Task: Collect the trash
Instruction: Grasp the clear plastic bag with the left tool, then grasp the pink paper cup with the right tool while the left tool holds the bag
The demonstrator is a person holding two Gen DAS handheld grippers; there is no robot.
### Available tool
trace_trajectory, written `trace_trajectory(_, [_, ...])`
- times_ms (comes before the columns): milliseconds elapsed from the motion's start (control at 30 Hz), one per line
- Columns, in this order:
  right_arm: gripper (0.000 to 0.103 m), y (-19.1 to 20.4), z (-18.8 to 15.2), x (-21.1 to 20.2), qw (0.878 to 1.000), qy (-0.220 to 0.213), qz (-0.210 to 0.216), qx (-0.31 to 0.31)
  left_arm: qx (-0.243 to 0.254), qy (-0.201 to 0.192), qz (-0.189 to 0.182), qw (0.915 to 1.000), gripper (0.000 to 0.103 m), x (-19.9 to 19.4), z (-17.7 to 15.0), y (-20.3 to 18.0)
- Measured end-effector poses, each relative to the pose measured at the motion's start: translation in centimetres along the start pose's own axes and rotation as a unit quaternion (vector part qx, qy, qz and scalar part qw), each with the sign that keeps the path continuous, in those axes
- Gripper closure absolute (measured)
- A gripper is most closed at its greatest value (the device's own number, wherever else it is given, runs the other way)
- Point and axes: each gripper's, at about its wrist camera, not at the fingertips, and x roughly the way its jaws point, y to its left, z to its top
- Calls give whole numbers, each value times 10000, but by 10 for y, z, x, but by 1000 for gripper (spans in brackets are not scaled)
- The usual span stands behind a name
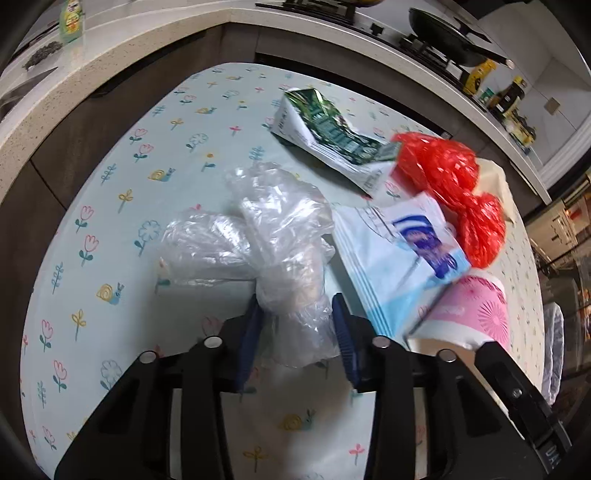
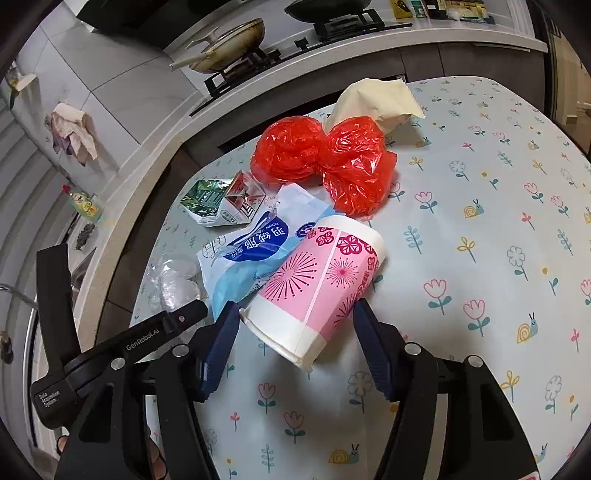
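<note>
Trash lies on a table with a flower-print cloth (image 1: 110, 192). My left gripper (image 1: 297, 314) is shut on a crumpled clear plastic bag (image 1: 266, 229), whose knotted end sits between the blue pads. My right gripper (image 2: 295, 317) has its jaws around a pink and white paper cup (image 2: 317, 288) lying on its side, the pads touching its sides. The cup also shows in the left wrist view (image 1: 469, 314). Next to it lie a blue and white pouch (image 2: 251, 251), a red plastic bag (image 2: 325, 158), a flattened green carton (image 2: 218, 203) and a cream paper bag (image 2: 376, 99).
A kitchen counter (image 1: 110, 48) with a gas stove (image 2: 251, 59) and pans runs behind the table. Bottles (image 1: 498, 92) stand on the counter. A green bottle (image 1: 72, 18) stands at far left. Bare cloth (image 2: 498, 221) lies to the right of the cup.
</note>
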Motion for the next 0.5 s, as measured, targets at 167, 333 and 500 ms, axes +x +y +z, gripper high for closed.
trace_trajectory(167, [49,-7,-5,-15,9999,-91,21,50,101,-45,-82,9999,71,-13,-12,-8])
trace_trajectory(333, [51,-24,-12,-39,9996,-209,-28,178,194,-75,-196,9996,73,-31,-29,-20])
trace_trajectory(500, [51,-40,-21,-66,9989,-363,-49,284,287,-72,-291,9991,73,-47,-50,-34])
